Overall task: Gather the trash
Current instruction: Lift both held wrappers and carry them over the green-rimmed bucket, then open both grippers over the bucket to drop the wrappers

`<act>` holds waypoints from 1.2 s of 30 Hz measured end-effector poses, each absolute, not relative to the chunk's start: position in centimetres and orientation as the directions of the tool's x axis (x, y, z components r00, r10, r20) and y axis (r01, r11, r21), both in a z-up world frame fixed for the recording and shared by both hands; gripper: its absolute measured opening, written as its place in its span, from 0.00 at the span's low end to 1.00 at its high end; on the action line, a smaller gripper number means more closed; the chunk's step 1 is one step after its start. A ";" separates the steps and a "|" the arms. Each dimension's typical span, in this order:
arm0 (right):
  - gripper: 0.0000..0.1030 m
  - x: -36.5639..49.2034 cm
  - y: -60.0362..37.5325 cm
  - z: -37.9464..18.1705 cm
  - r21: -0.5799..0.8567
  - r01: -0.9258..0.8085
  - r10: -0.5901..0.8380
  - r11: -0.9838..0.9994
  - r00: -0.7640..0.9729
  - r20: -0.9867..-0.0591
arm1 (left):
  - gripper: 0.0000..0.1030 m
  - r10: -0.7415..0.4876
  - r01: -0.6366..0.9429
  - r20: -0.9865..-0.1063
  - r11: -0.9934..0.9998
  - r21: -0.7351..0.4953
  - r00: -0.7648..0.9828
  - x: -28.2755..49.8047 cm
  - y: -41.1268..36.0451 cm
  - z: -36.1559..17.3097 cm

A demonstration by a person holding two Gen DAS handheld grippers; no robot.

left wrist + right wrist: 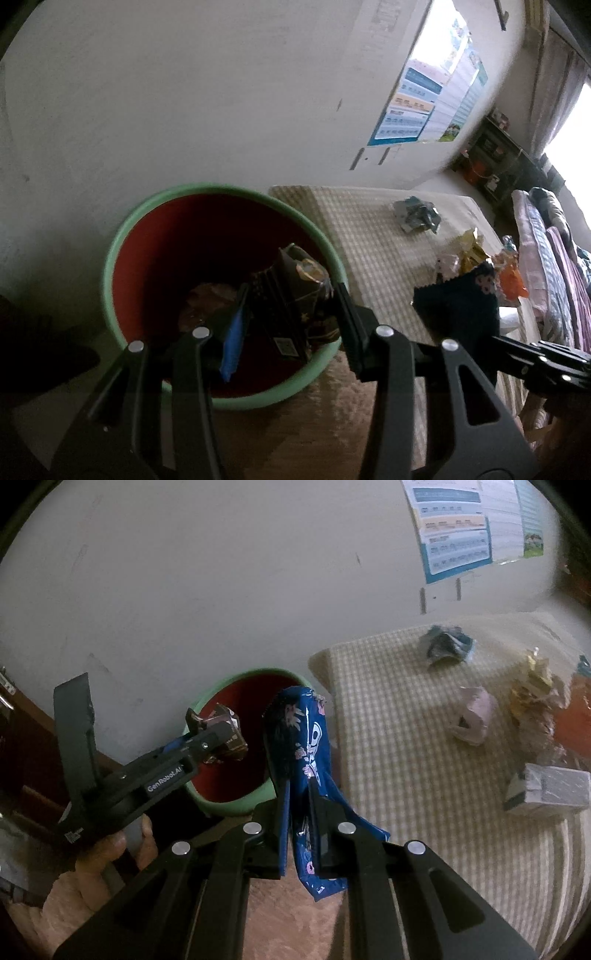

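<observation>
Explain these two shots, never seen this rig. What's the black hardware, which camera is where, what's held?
No robot here: a person carries a hand-held gripper in each hand, each with a fisheye camera looking along its two fingers.

Left wrist view: the left hand-held gripper grips a dark crumpled carton over the green bin, which is red inside.

Right wrist view: the right hand-held gripper is shut on a blue snack wrapper. The left one shows too, with the person's hand under it.

More trash lies on the checked mat: a crumpled blue-grey wrapper, a pink wrapper, a gold wrapper, a small grey box.
</observation>
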State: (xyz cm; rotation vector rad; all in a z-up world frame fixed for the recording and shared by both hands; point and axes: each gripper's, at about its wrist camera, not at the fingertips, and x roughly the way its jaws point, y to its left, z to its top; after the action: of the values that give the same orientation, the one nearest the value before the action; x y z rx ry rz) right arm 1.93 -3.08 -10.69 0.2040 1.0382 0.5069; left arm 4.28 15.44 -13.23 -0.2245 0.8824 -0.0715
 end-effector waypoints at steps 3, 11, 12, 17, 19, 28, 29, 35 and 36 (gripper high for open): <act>0.09 2.4 -2.0 -10.8 0.399 -0.317 0.503 0.860 0.393 -0.770 | 0.42 -0.143 -0.053 -0.761 0.973 -0.226 0.633 4.2 16.4 -13.6; 0.11 4.7 0.5 -11.3 0.434 -0.331 0.538 0.838 0.360 -0.763 | 0.42 -0.098 -0.129 -0.769 0.965 -0.229 0.632 4.4 19.8 -14.2; 0.11 5.2 0.8 -11.4 0.444 -0.328 0.544 0.834 0.353 -0.761 | 0.42 -0.094 -0.139 -0.771 0.963 -0.231 0.630 4.4 20.2 -14.3; 0.11 7.1 2.3 -12.3 0.490 -0.308 0.574 0.815 0.317 -0.755 | 0.42 -0.097 -0.160 -0.783 0.957 -0.244 0.614 4.5 21.1 -15.2; 0.11 7.6 2.8 -12.7 0.501 -0.300 0.579 0.812 0.307 -0.755 | 0.42 -0.102 -0.162 -0.789 0.955 -0.249 0.606 4.6 21.2 -15.6; 0.11 9.2 4.6 -13.8 0.511 -0.275 0.578 0.814 0.296 -0.761 | 0.42 -0.097 -0.186 -0.809 0.951 -0.247 0.580 5.0 21.8 -17.0; 0.11 9.2 4.7 -13.7 0.516 -0.275 0.583 0.811 0.296 -0.757 | 0.42 -0.092 -0.193 -0.810 0.950 -0.245 0.579 5.1 21.9 -17.1; 0.44 9.4 4.8 -13.0 0.564 -0.267 0.624 0.782 0.317 -0.714 | 0.63 -0.072 -0.220 -0.807 0.944 -0.245 0.586 4.8 22.4 -17.1; 0.44 9.4 4.7 -12.8 0.561 -0.269 0.622 0.783 0.322 -0.714 | 0.63 -0.070 -0.223 -0.806 0.944 -0.244 0.588 4.8 22.4 -17.0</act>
State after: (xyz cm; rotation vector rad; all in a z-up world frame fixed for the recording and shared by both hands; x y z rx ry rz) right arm 9.36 4.73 -12.83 0.3717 1.0969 0.6027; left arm 4.77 22.41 -16.97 -0.3376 0.9427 0.0909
